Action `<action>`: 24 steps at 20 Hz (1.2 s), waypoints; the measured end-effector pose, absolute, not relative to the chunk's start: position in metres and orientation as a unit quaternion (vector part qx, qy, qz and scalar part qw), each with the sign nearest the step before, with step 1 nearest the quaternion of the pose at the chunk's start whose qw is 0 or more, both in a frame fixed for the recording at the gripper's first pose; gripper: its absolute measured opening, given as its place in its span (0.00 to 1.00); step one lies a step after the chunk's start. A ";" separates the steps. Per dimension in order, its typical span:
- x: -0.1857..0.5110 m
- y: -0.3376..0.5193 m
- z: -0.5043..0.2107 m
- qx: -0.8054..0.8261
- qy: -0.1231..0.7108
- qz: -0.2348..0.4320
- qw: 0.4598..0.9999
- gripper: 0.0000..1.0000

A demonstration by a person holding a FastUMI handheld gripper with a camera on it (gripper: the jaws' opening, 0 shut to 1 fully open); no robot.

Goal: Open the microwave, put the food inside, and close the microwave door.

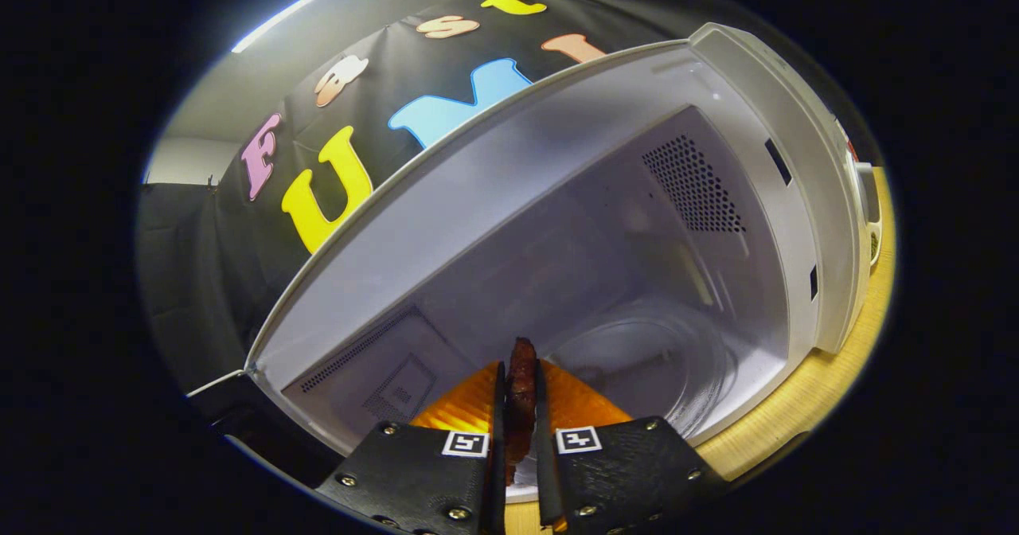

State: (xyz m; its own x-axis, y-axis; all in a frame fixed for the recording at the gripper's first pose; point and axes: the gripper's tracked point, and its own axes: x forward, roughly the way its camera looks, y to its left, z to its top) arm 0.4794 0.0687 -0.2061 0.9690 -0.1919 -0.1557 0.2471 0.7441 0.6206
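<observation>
Fingers [519, 408] clamping a thin, stiff-looking, probably light piece of food [522, 384] by its sides, facing the open microwave [557, 224]; glass turntable [661, 352] lying just beyond.

A wooden table [804, 408] is seen at four o'clock. The open white microwave [828, 224] is set on it.

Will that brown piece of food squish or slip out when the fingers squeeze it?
The food is probably fairly firm: it stands thin and upright, clamped by the gripper, without drooping. It looks light. Its glossy surface might be a bit slippery, so it could slide over the microwave floor.
</observation>
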 end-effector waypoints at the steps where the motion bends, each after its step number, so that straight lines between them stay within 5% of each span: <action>1: 0.479 0.063 -0.213 0.332 0.046 -0.126 0.934 0.21; 5: 0.474 0.044 -0.238 0.319 0.078 -0.164 0.930 0.31; 11: 0.463 0.046 -0.228 0.318 0.082 -0.134 0.935 0.40; 17: 0.396 0.104 -0.167 0.281 0.084 -0.007 0.956 0.40; 24: 0.239 0.203 -0.040 0.162 -0.011 0.160 0.974 0.40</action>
State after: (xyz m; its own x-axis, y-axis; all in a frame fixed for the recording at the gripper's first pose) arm 0.2389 0.2027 -0.0398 0.9483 0.3088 0.0734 -0.3159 0.8963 0.3112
